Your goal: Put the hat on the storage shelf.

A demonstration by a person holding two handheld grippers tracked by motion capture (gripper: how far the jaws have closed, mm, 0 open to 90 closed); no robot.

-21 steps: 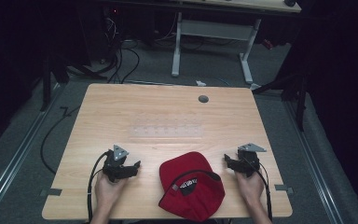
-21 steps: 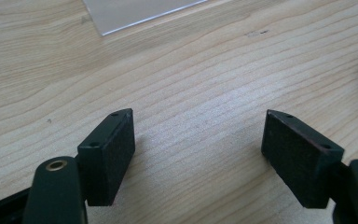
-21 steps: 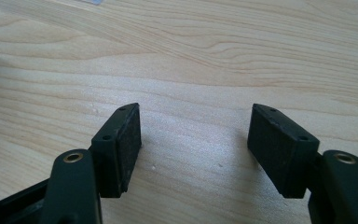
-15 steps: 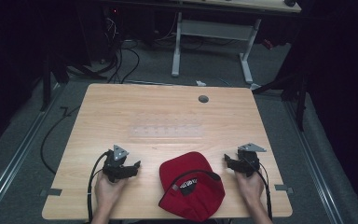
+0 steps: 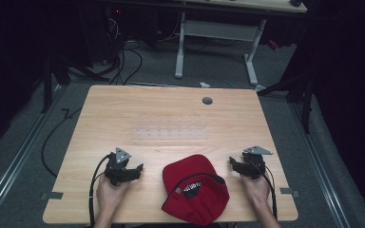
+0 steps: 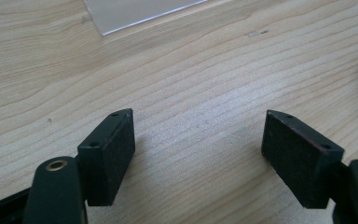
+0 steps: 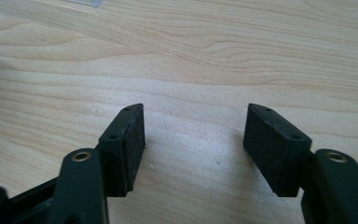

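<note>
In the high view the red cap (image 5: 196,194) lies in the lower middle of the frame, on the near part of the wooden table (image 5: 171,118), with its opening and the black strap turned upward. The left gripper (image 5: 135,169) rests at the lower left of the cap and the right gripper (image 5: 232,162) at its lower right, so the cap is between the two tools. Neither gripper touches it. The right gripper seems slightly nearer to the cap's edge than the left one, but the difference is small. The long axis of the cap runs from the upper middle of the frame down toward the lower right, a little tilted. In the left gripper view the jaws stand wide apart with nothing between them, above bare wood, and the corner of a clear plastic sheet (image 6: 135,11) is at the top of that frame. In the right gripper view the jaws are also spread, holding nothing. I judge that each tool must turn inward, toward the centre of the frame, to reach the cap, because now both point more forward over the table than at it.
</note>
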